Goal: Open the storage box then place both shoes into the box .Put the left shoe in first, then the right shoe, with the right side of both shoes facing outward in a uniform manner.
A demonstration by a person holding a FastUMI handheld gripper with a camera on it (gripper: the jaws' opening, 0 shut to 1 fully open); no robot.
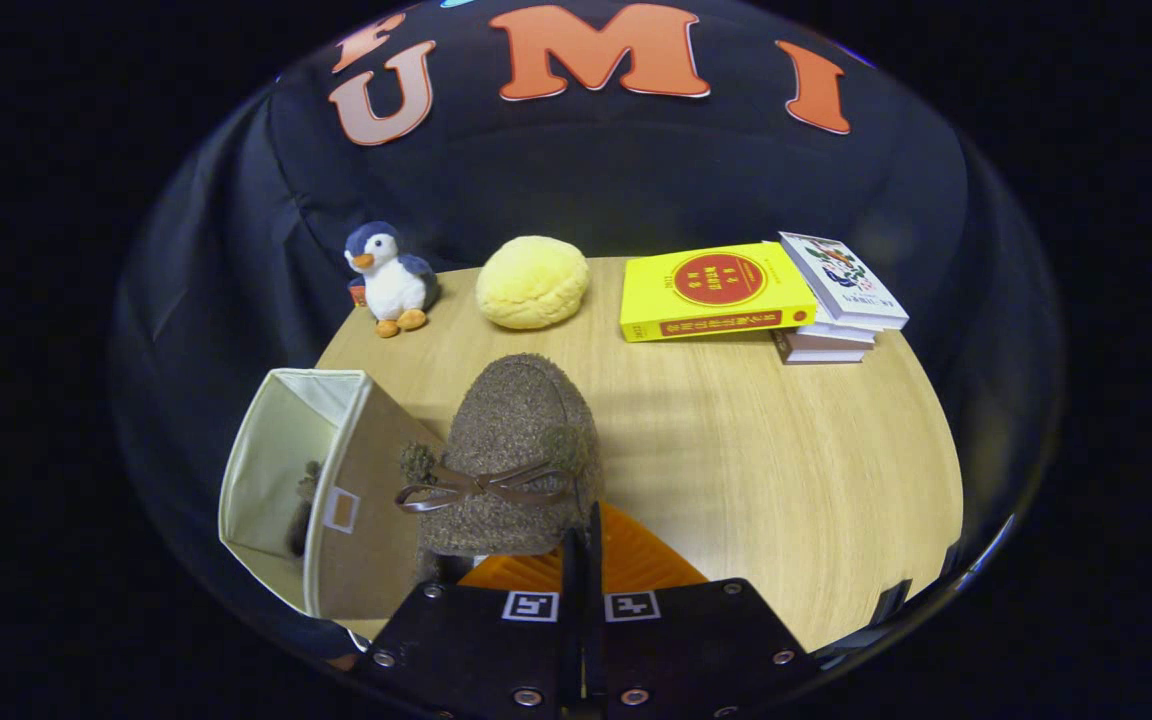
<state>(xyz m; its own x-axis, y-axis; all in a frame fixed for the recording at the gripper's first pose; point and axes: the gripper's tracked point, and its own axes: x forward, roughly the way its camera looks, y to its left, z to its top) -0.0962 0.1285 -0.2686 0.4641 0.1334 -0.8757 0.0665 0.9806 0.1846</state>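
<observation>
The shoe (516, 450) is a brown slipper of rough, woolly cloth, with a rounded toe and a thin brown ribbon bow across its upper part. A small pompon of the same cloth sits at the left end of the bow. The toe points away from the camera, toward the far side of the wooden table (786, 450). The shoe sits directly ahead of the gripper (584, 545), at its fingertips, and appears lifted above the table surface.

The two fingers of the gripper are pressed close together, with almost no gap between them. They reach the rear edge of the shoe, and it seems that they pinch this edge, but the exact contact point is hidden by the shoe itself.

The storage box (306, 480) stands just to the left of the shoe, almost touching it. It is a cloth box, cream inside and beige outside, with a small label frame on the wall facing the shoe. Its top is open. Inside, near the bottom, a dark brown object (304, 500) is partly visible; it looks like the other shoe, but it is too hidden to be sure.

On the far side of the table are a penguin plush toy (391, 278), a yellow round cushion (533, 282) and a stack of books (766, 295).
</observation>
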